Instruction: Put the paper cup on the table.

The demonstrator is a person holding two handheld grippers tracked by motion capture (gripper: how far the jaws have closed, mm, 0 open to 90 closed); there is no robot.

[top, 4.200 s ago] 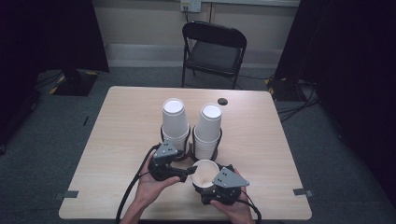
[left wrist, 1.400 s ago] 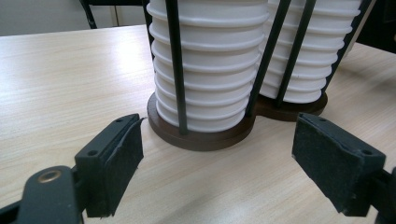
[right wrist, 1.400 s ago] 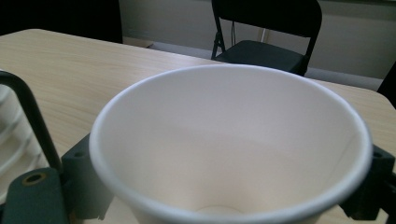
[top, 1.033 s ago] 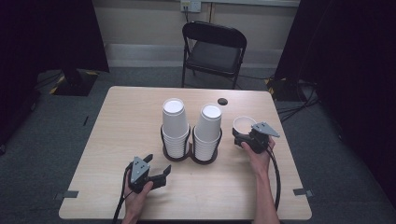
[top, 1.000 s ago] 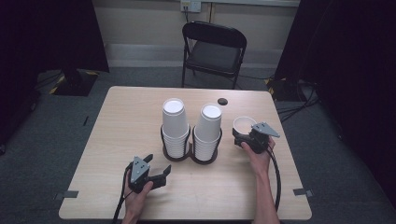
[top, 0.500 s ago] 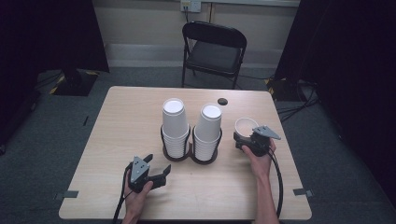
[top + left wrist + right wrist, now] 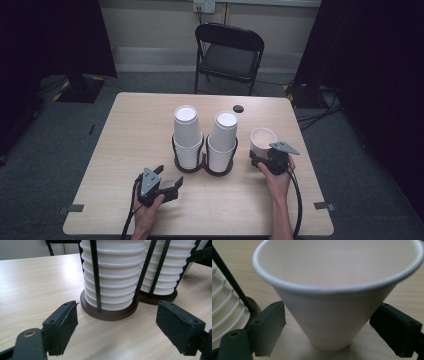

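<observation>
Single cup upright on the table, right gripper's jaws around it.

The paper cup (image 7: 263, 141) stands mouth-up at four o'clock from table (image 7: 130, 135) centre, just beside the cup holder (image 7: 205, 167) with its two inverted stacks. The right gripper (image 7: 261, 161) sits at the cup's six o'clock; its jaws have just been closing, pads flanking the cup with gaps showing. The left gripper (image 7: 172, 181), at seven o'clock, is spread wide, holding nothing.

Black folding chair (image 7: 229, 55), grey carpet (image 7: 350, 150)
</observation>
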